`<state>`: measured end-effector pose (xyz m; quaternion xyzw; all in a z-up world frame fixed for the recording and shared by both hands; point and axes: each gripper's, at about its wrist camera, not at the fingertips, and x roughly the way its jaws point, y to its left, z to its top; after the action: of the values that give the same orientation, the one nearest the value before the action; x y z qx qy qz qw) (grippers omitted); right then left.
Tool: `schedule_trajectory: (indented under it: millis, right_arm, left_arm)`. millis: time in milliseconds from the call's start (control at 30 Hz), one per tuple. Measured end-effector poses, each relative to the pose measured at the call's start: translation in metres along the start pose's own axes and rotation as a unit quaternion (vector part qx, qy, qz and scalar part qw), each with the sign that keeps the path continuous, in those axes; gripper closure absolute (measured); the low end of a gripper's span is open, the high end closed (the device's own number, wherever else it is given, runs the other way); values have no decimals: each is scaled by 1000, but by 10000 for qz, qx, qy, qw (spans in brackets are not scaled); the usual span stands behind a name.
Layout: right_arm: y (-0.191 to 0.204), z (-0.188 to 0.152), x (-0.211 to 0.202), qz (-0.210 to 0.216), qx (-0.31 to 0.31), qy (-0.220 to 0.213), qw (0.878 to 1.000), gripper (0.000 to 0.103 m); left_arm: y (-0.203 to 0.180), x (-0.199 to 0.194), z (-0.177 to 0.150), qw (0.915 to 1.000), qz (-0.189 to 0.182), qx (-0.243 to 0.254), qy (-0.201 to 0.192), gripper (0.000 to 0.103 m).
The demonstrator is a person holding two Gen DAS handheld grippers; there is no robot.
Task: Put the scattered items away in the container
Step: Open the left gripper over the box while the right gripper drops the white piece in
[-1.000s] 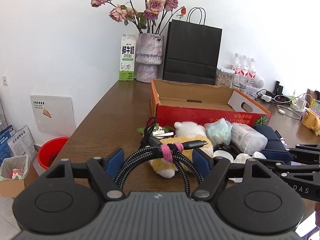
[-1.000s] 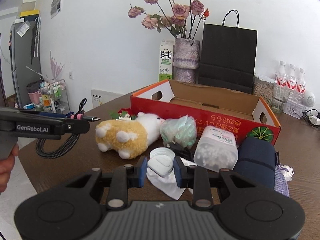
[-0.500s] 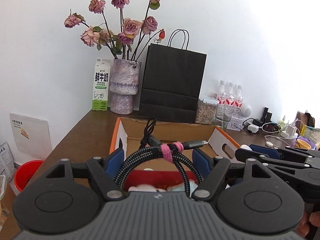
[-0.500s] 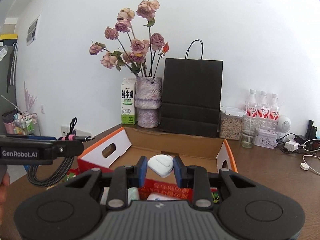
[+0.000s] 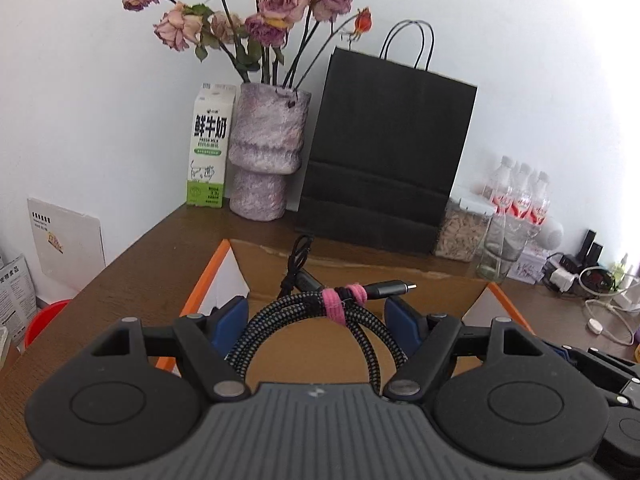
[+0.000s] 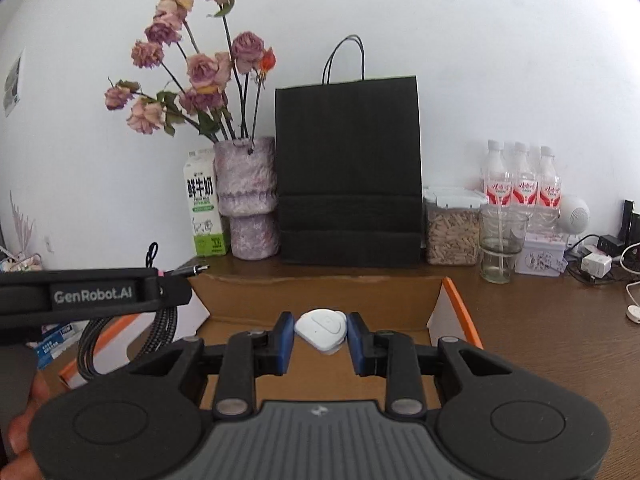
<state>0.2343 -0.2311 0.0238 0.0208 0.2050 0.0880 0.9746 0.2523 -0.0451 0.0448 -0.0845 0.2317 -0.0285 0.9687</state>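
My left gripper (image 5: 316, 320) is shut on a coiled black braided cable (image 5: 320, 312) bound with a pink tie, held over the open cardboard box (image 5: 360, 272). My right gripper (image 6: 320, 338) is shut on a small white rounded device (image 6: 321, 328), also above the box (image 6: 320, 292) with its orange-edged flaps. In the right wrist view the left gripper (image 6: 176, 288) reaches in from the left with the cable (image 6: 100, 352) hanging under it. The other scattered items are out of view.
Behind the box stand a milk carton (image 5: 208, 148), a vase of dried roses (image 5: 268, 156), a black paper bag (image 5: 384, 152), a jar of seeds (image 6: 452, 228), water bottles (image 6: 520, 180) and a glass (image 6: 500, 248). Chargers and cords (image 5: 592, 288) lie at the right. A red bucket (image 5: 44, 320) sits on the floor left.
Both grippers have risen from the pile of items and moved forward over the open box, each still holding its object. The plush toy and other items have dropped out of view.
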Motion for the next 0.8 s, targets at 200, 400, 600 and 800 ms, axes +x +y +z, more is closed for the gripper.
schedule_trajectory:
  millis: [200, 400, 600, 800]
  right_arm:
    - [3, -13, 14, -14, -16, 331, 9994, 76]
    - [6, -16, 11, -36, -83, 347, 9994, 76]
    - [7, -16, 10, -31, -99, 345, 9994, 76]
    - [7, -16, 4, -107, -123, 242, 9996, 32]
  left_arm:
    - [0, 12, -13, 9993, 144, 111, 313, 27]
    - [-1, 11, -17, 9991, 183, 171, 340, 27]
    - [-3, 11, -16, 9992, 166, 192, 320, 27]
    - [-3, 3, -16, 9997, 164, 169, 117, 0]
